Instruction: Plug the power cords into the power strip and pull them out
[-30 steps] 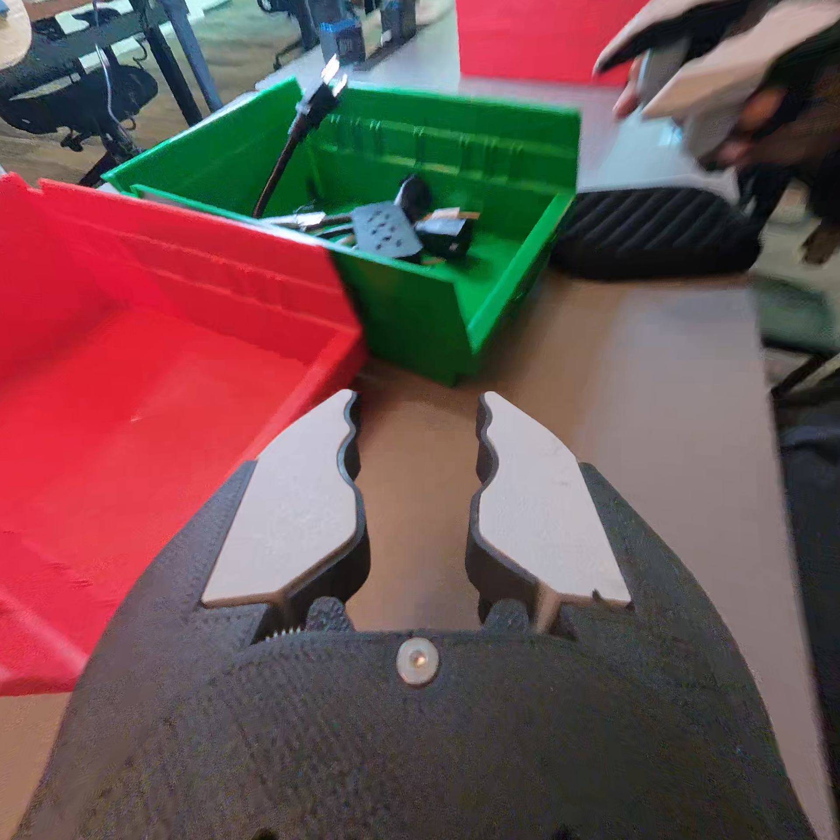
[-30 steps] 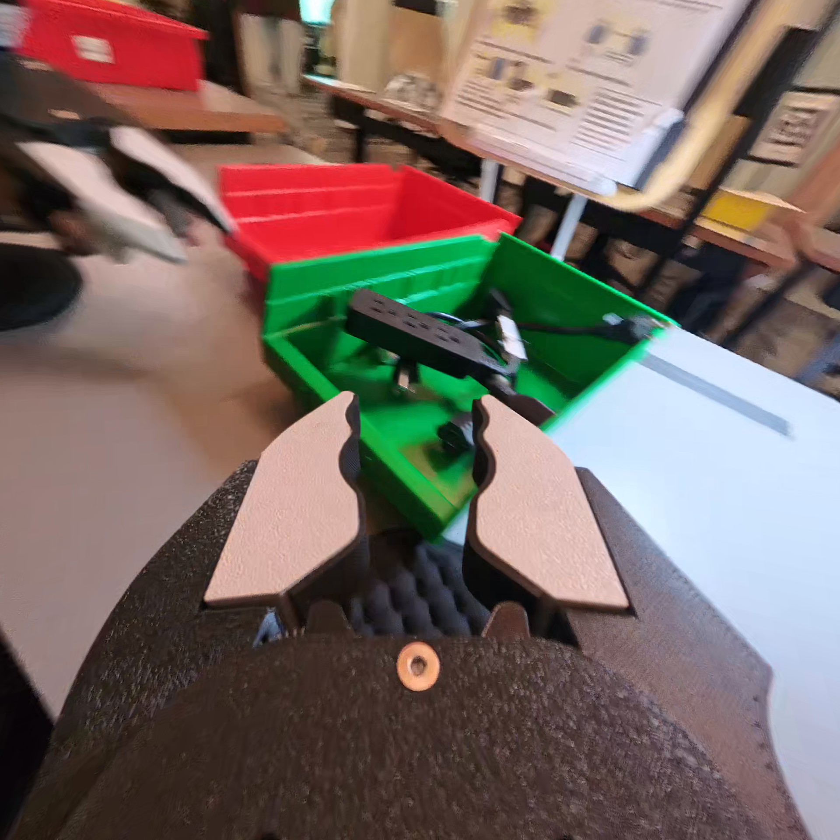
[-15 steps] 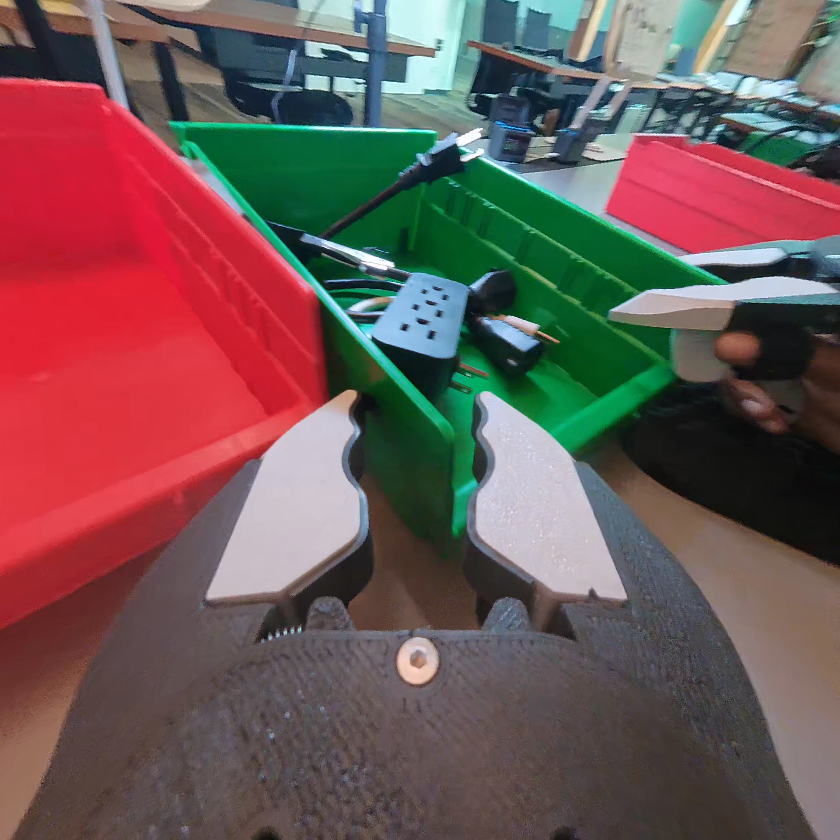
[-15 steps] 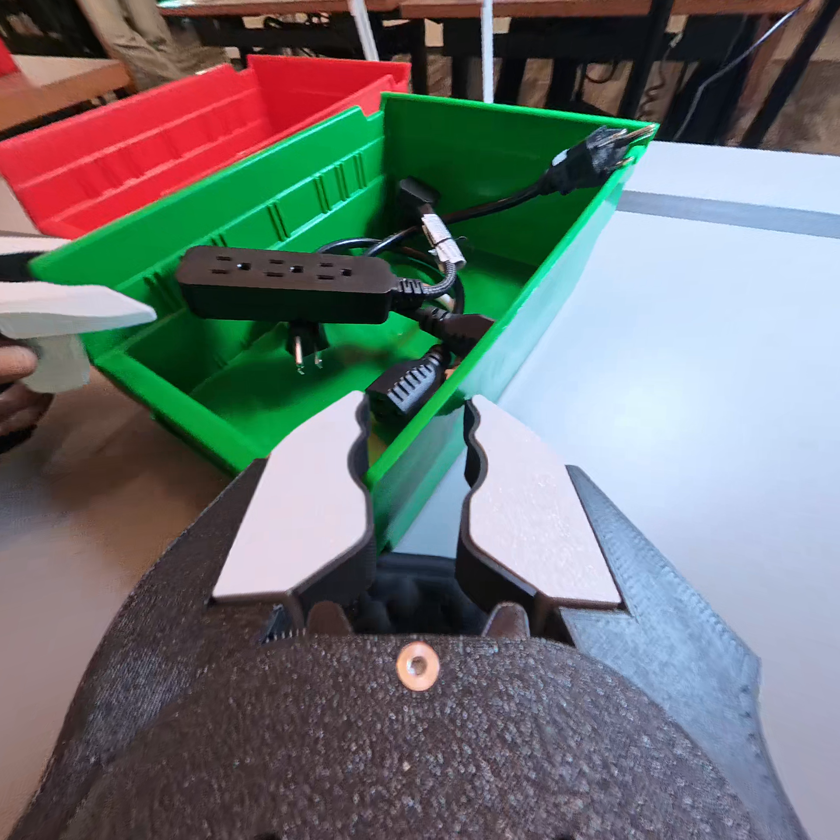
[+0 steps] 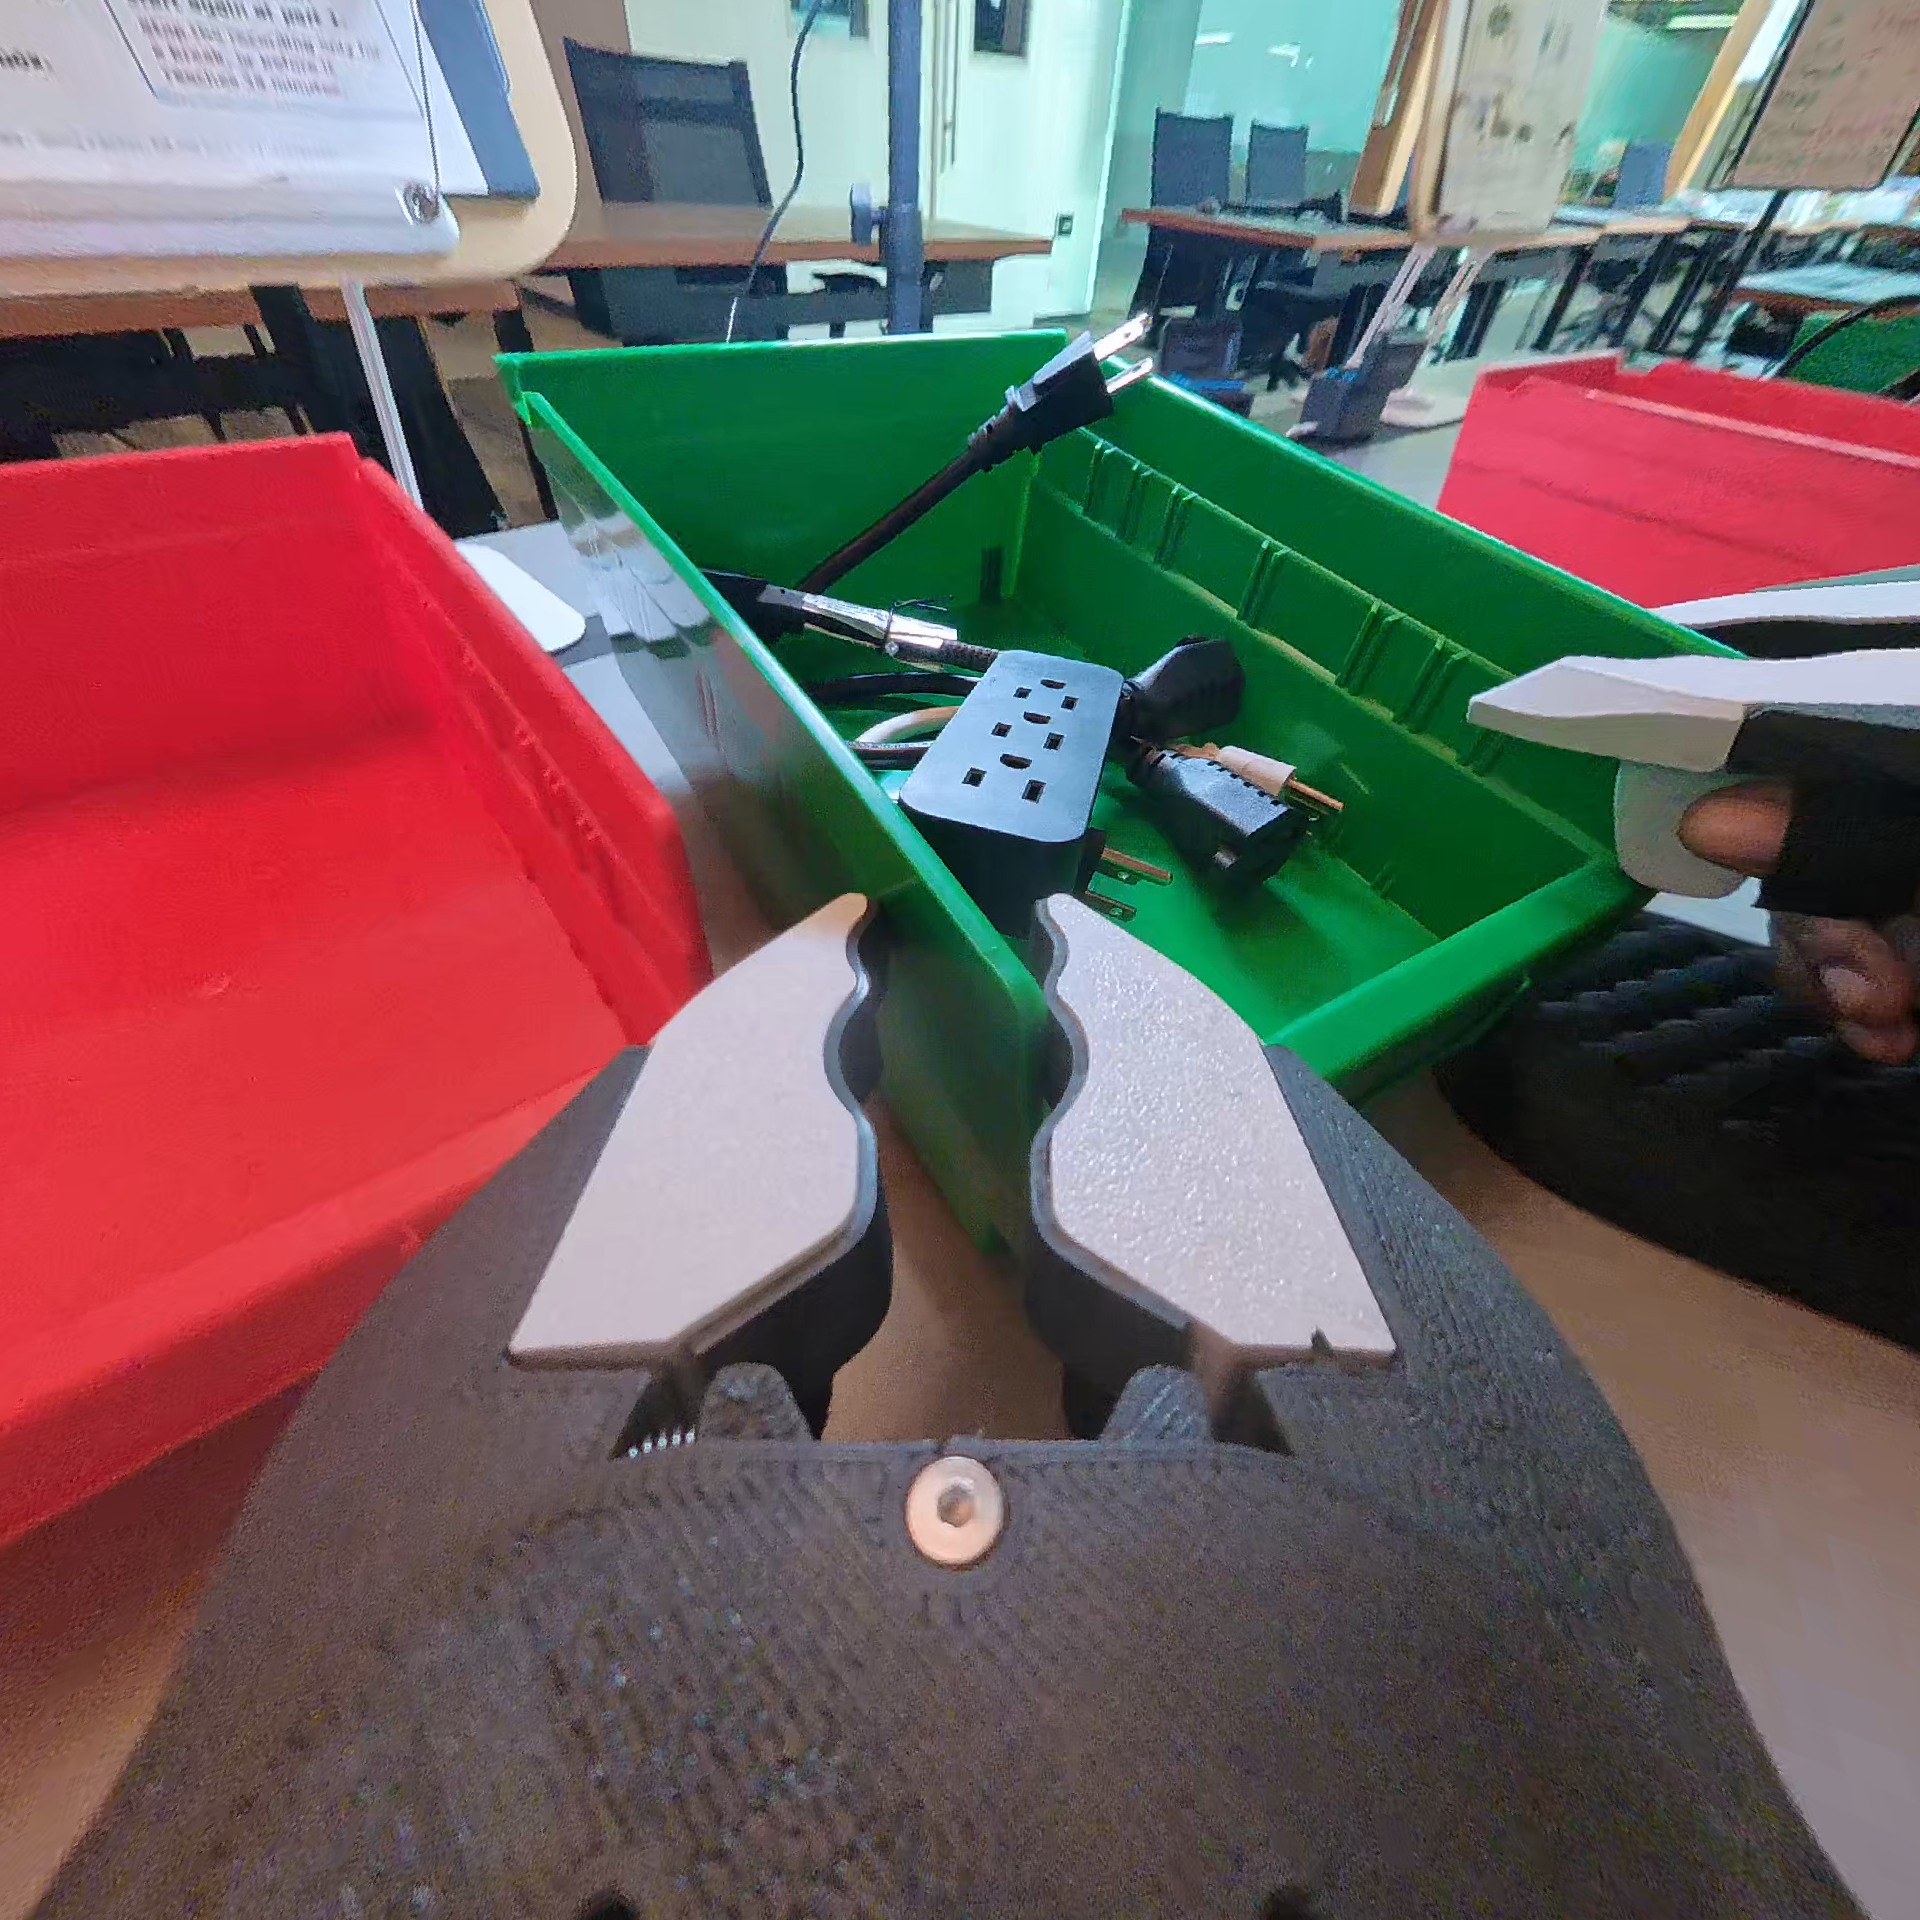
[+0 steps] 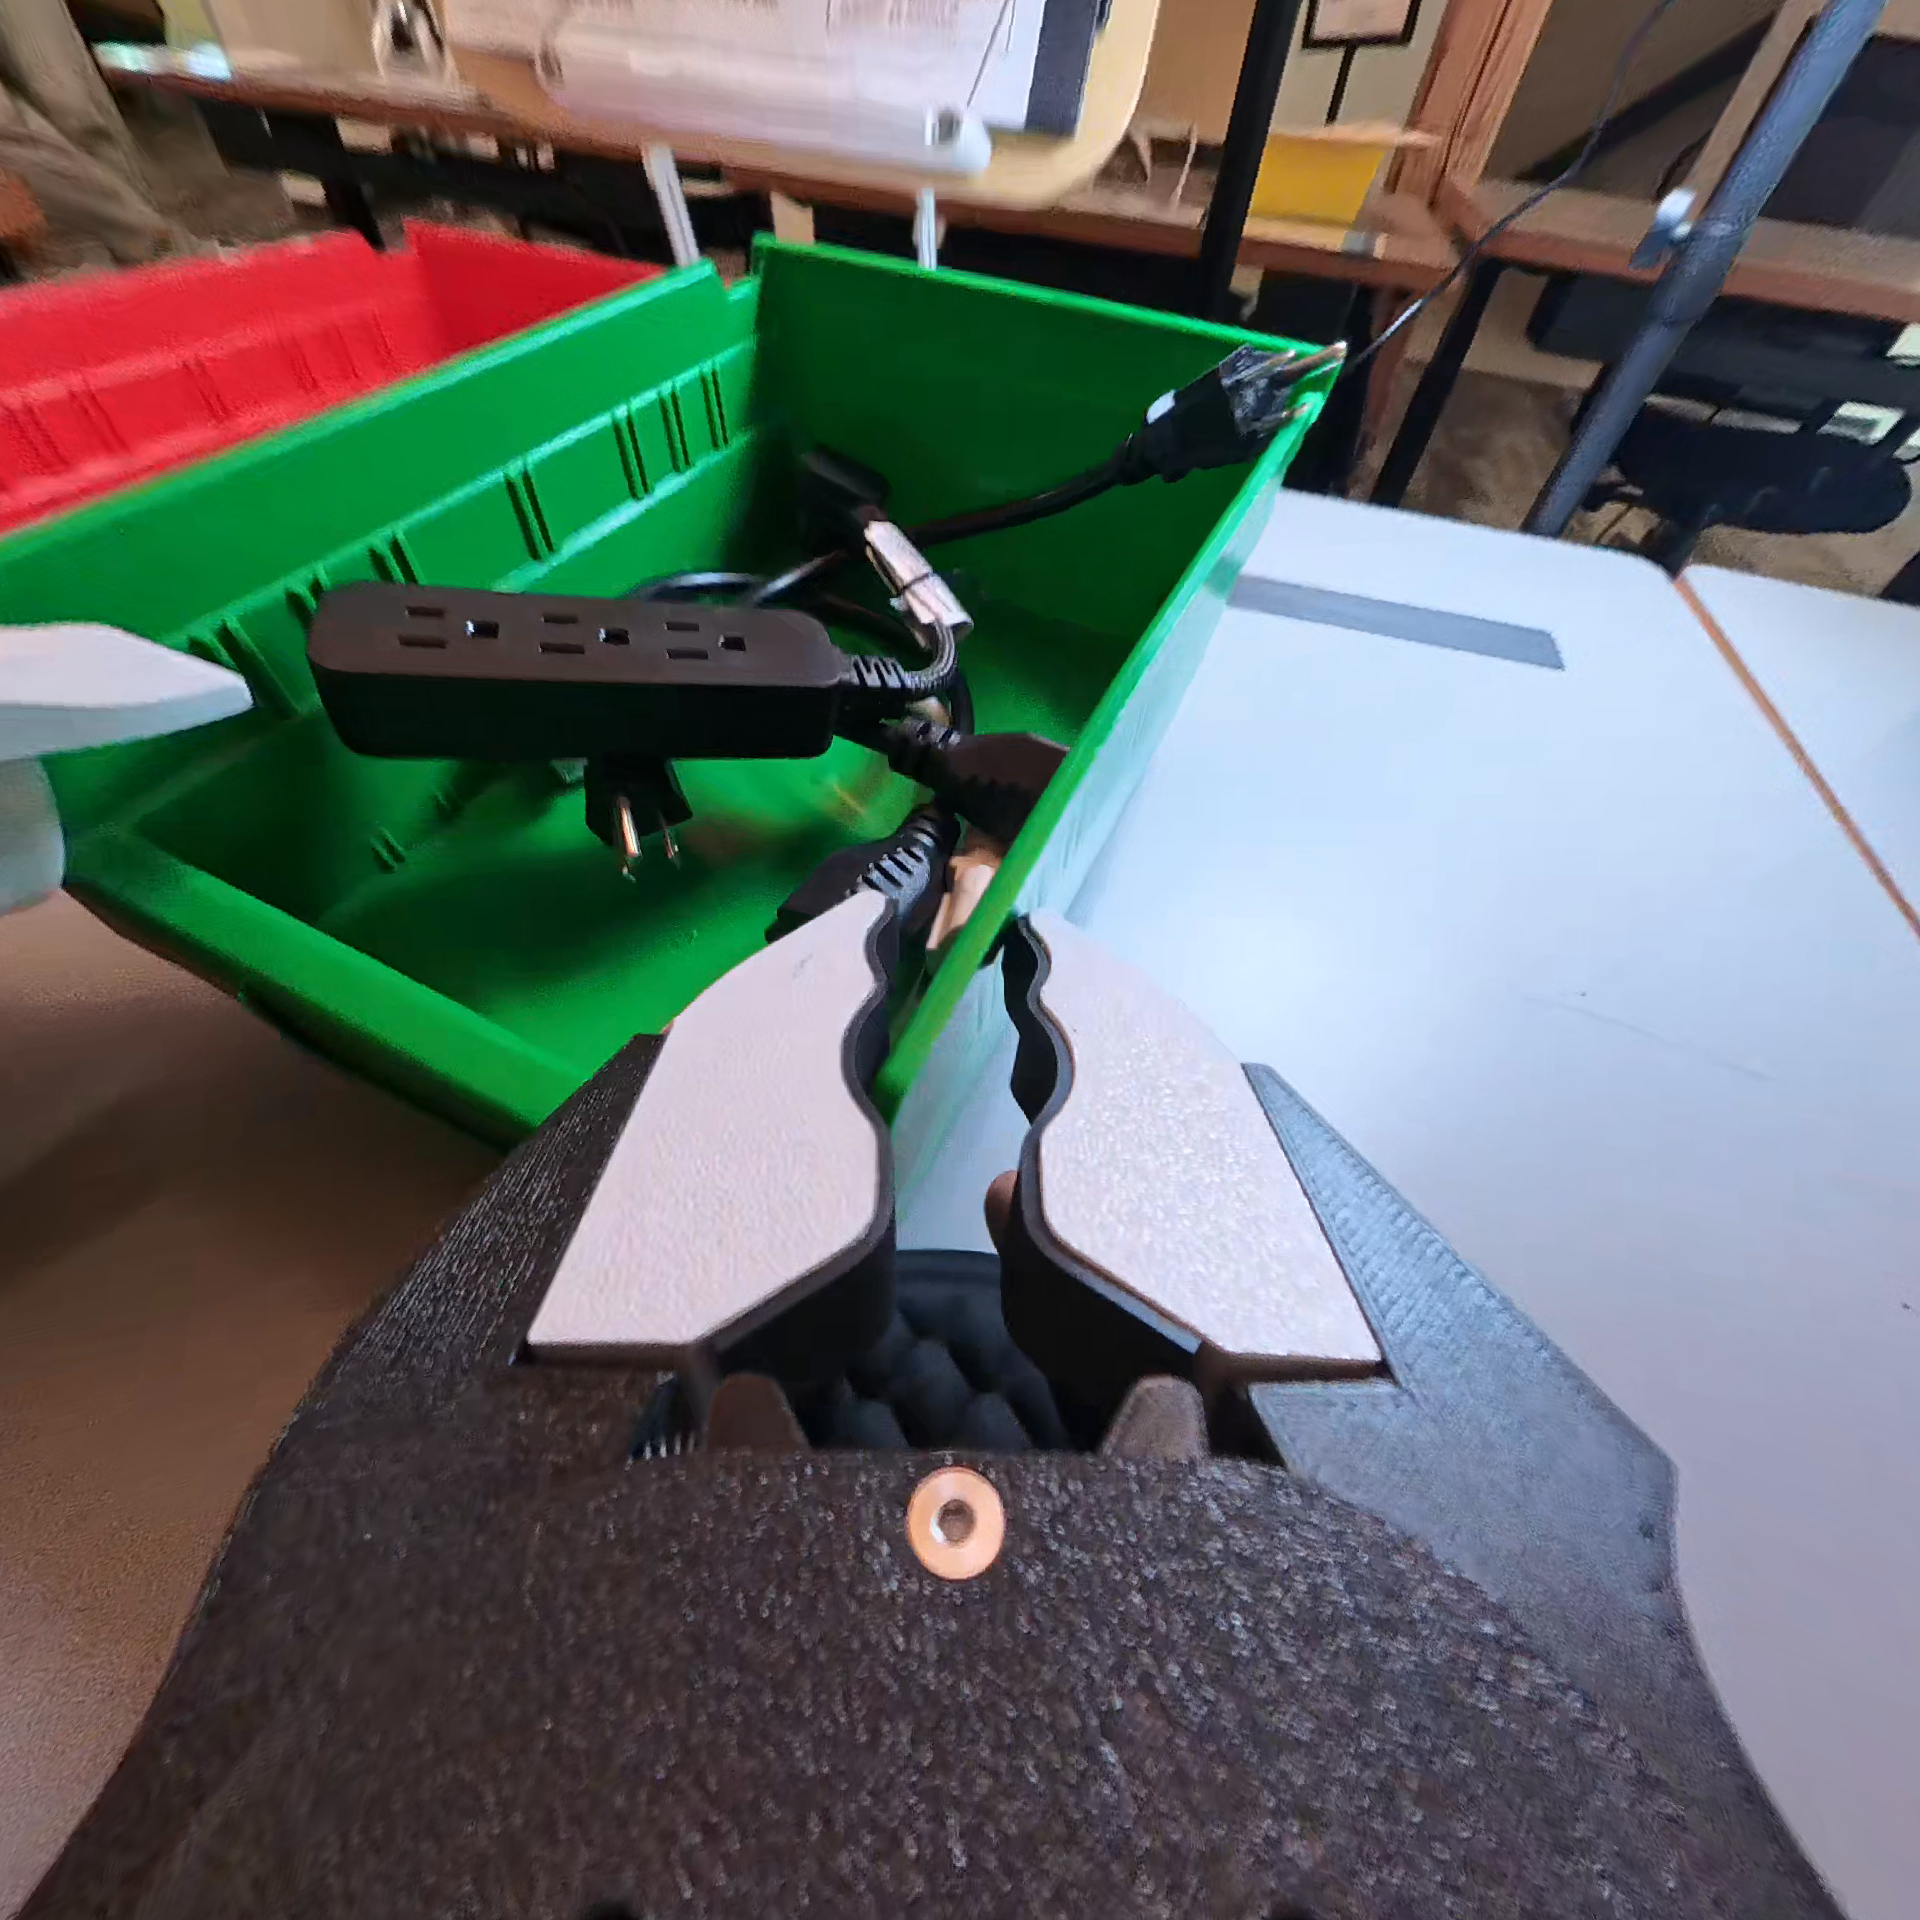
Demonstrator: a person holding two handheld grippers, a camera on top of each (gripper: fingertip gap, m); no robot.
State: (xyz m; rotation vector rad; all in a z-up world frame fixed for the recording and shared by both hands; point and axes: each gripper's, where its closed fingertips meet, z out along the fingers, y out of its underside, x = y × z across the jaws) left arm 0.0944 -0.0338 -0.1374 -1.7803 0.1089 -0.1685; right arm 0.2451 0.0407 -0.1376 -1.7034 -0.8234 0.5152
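Nothing is plugged in yet: the power strip (image 5: 1013,756) and loose cords (image 6: 1195,416) lie in the green bin (image 5: 1351,1023) on the counter (image 6: 1455,883). Left tool (image 5: 958,940) and right tool (image 6: 951,940) straddle its walls, narrowly parted, empty.

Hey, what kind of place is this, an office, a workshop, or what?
It looks like a shared workshop or lab in an open office. Rows of desks and office chairs fill the background, and plastic storage bins, green and red, sit on the worktable.

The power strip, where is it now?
In both wrist views the power strip lies inside the green bin, propped on the cords, sockets up, empty.
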